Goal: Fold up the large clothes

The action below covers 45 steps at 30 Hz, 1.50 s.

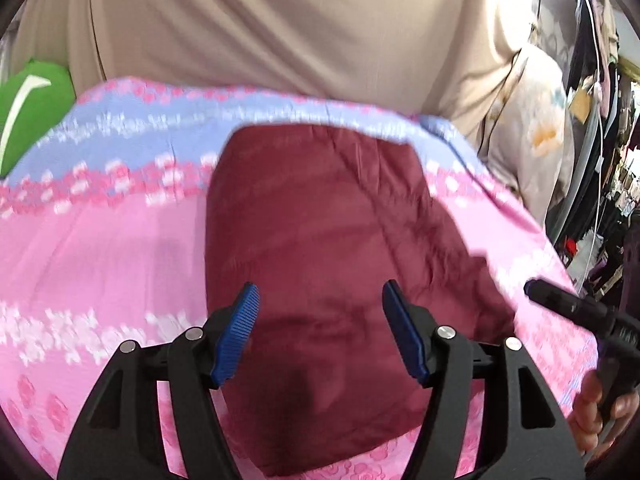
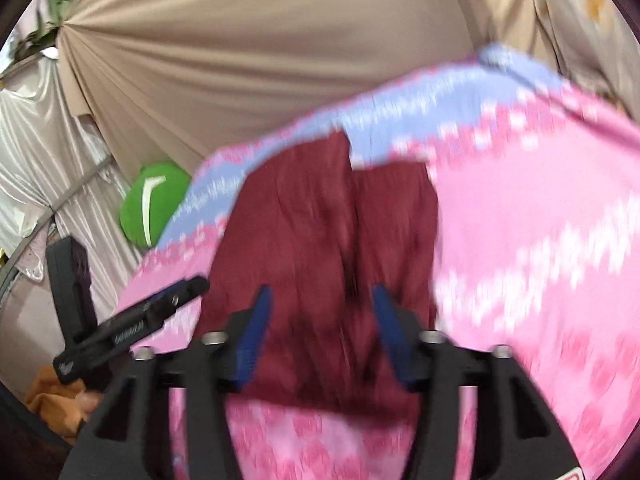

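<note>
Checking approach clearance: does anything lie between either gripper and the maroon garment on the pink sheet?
Nothing visible does. The left gripper and right gripper both hang open directly over the maroon garment, fabric bare beneath them.

The surface I work over is covered by a pink sheet [image 1: 100,248] with a lilac-blue band and rows of white and deeper pink flowers. Whether a bed or a table lies under it, I cannot tell. A folded maroon garment [image 1: 320,220] lies flat directly on the sheet, its far edge reaching the blue band.
</note>
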Motion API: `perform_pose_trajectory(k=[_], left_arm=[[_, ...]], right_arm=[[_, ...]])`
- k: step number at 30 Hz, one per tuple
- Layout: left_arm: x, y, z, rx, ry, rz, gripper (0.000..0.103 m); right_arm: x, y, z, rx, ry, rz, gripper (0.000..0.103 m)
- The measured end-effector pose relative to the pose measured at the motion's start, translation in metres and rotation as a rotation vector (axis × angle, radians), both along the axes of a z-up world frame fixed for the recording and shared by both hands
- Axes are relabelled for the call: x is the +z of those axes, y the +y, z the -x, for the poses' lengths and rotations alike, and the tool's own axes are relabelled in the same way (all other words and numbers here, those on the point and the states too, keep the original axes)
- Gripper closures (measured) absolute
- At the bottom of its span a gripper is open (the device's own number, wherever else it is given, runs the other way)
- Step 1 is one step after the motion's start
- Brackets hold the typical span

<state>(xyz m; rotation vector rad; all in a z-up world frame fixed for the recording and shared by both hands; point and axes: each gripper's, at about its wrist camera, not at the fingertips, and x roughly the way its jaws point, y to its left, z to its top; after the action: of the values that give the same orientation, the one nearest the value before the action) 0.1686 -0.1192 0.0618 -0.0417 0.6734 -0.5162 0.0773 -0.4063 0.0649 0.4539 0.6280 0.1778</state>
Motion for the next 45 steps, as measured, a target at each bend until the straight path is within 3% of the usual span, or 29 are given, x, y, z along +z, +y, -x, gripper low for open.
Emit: perform_pose_trajectory(k=[2,5,9,14,15,16,18,21,23,25,27,30,34,36,40,44,45], left_arm=[[0.006,0.001,-0.007,0.012,-0.004,0.016,0.041],[0.003,0.0,-0.018,0.017,0.026,0.026,0.041],[-0.012,-0.004,-0.028,0.016,0.083,0.02,0.041],[-0.029,-0.011,-0.032,0.021,0.1,-0.014,0.04],[-0.029,-0.012,-0.032,0.022,0.096,-0.02,0.038],[-0.029,-0.014,-0.032,0.022,0.094,-0.025,0.038],[-0.026,-0.013,-0.032,0.025,0.083,-0.018,0.039],[-0.017,-0.014,-0.03,0.012,0.06,-0.001,0.039],[-0.021,-0.019,-0.033,0.008,0.062,-0.028,0.039],[-0.032,-0.025,-0.039,0.004,0.087,-0.046,0.038],[-0.043,-0.032,-0.041,0.012,0.087,-0.078,0.037],[-0.046,-0.038,-0.039,0.02,0.067,-0.116,0.036],[-0.037,-0.027,-0.036,0.022,0.088,-0.077,0.037],[-0.027,-0.017,-0.029,0.022,0.088,-0.044,0.037],[-0.019,-0.018,-0.015,-0.007,0.076,-0.04,0.037],[-0.033,-0.034,-0.008,-0.018,0.08,-0.111,0.036],[-0.037,-0.038,-0.006,-0.02,0.071,-0.128,0.035]], right_arm=[[0.008,-0.002,-0.013,-0.016,-0.013,0.019,0.044],[0.008,-0.003,-0.036,0.002,-0.006,-0.028,0.043],[-0.003,0.009,-0.075,0.036,0.07,-0.019,0.036],[-0.041,0.017,-0.11,0.041,0.213,-0.009,0.036],[-0.048,0.019,-0.112,0.046,0.223,-0.007,0.041],[-0.051,0.02,-0.112,0.054,0.216,-0.005,0.067],[-0.047,0.021,-0.107,0.084,0.194,-0.036,0.089],[-0.024,0.016,-0.082,0.056,0.083,-0.038,0.093],[-0.021,0.009,-0.068,0.02,0.057,-0.037,0.094],[-0.038,0.003,-0.07,-0.007,0.109,-0.022,0.094],[-0.07,-0.003,-0.081,0.006,0.191,-0.092,0.093],[-0.08,-0.009,-0.084,0.013,0.223,-0.157,0.093],[-0.05,-0.004,-0.061,-0.04,0.167,-0.074,0.086],[-0.026,0.008,-0.039,-0.054,0.1,0.02,0.083],[-0.004,0.039,-0.01,-0.004,0.039,0.137,0.083],[-0.035,0.052,-0.015,0.044,0.131,0.158,0.084],[-0.05,0.051,-0.016,0.031,0.171,0.173,0.094]])
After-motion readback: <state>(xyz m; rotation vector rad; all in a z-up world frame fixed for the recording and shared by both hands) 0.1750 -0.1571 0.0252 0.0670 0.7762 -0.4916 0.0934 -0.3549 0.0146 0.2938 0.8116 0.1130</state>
